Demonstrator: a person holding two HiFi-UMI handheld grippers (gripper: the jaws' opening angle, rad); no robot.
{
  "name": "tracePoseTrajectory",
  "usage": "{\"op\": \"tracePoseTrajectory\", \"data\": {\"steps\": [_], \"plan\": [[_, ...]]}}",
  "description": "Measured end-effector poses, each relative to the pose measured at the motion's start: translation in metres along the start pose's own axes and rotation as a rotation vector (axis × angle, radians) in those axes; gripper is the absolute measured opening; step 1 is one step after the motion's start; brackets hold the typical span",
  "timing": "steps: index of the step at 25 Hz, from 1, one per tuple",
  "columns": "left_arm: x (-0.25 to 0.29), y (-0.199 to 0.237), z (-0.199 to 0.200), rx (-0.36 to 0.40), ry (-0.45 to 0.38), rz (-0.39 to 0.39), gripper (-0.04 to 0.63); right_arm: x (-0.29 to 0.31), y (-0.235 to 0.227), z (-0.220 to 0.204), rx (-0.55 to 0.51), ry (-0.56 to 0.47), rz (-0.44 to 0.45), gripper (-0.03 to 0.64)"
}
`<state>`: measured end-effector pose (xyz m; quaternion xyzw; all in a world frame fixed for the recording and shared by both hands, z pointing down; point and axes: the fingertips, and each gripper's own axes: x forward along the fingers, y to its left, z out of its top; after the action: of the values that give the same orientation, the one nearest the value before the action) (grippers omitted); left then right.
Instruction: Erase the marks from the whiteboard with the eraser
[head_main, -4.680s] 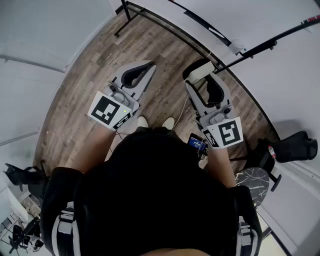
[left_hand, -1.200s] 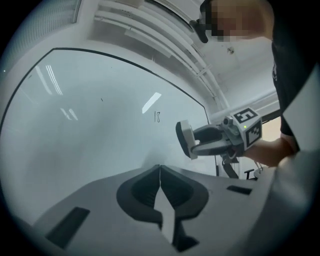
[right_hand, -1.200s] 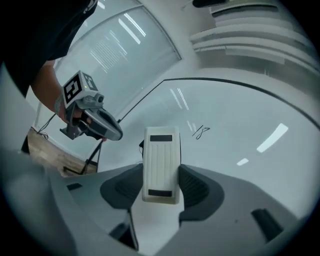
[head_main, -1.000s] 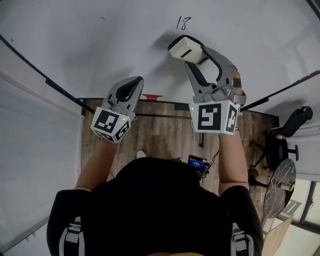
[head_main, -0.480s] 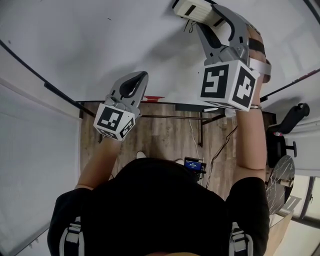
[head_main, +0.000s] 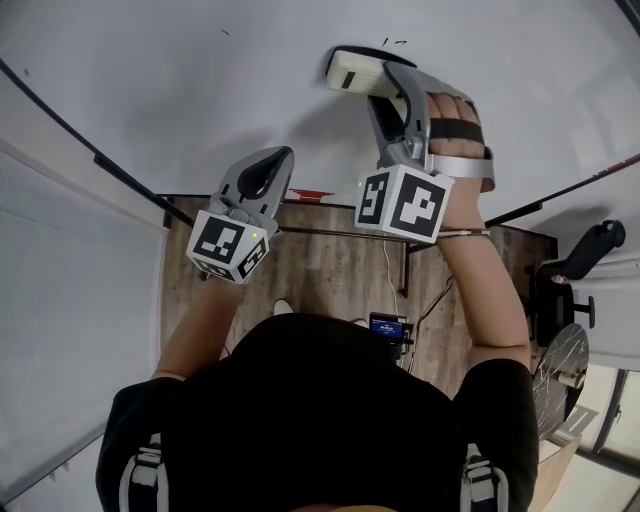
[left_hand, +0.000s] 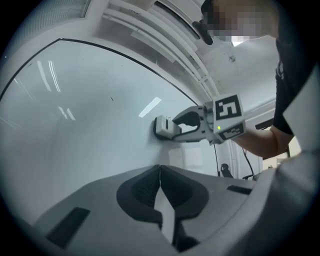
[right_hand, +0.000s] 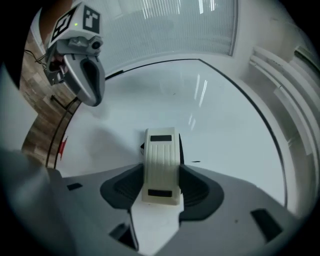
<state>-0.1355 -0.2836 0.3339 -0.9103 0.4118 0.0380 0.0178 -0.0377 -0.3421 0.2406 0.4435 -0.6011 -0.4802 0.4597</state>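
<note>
- We count two grippers, one in each of the person's hands, and each carries one marker cube: the left cube and the right cube.
- The right gripper is clamped on the one eraser. Its two jaws press on the eraser's long sides, as the right gripper view shows.
- The eraser is cream-coloured with a dark underside. In the left gripper view, that underside appears to lie flat against the whiteboard.
- The left gripper has its two jaws closed together with nothing between them. It points toward the whiteboard, to the left of the right gripper and lower in the head view, well apart from the eraser.
- We count two short dark strokes on the whiteboard just beside the eraser's upper edge. One small dark speck sits farther left, well apart from the eraser.
- The right hand sits under two dark straps on the gripper body.
- A wooden floor shows below the whiteboard's lower edge, between the person's two forearms.
</note>
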Motion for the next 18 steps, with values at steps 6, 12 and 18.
{"op": "tracePoseTrajectory", "data": {"steps": [6, 12, 18], "plan": [[0.001, 0.0, -0.002, -0.001, 0.007, 0.015, 0.006, 0.006, 0.049, 0.001, -0.003, -0.02, 0.099, 0.221], [0.005, -0.003, 0.0, -0.002, 0.004, 0.021, 0.006, -0.001, 0.043, 0.004, 0.04, -0.056, 0.181, 0.224], [0.006, -0.001, -0.001, -0.003, -0.003, 0.022, 0.006, -0.019, -0.032, 0.001, 0.094, -0.071, 0.039, 0.222]]}}
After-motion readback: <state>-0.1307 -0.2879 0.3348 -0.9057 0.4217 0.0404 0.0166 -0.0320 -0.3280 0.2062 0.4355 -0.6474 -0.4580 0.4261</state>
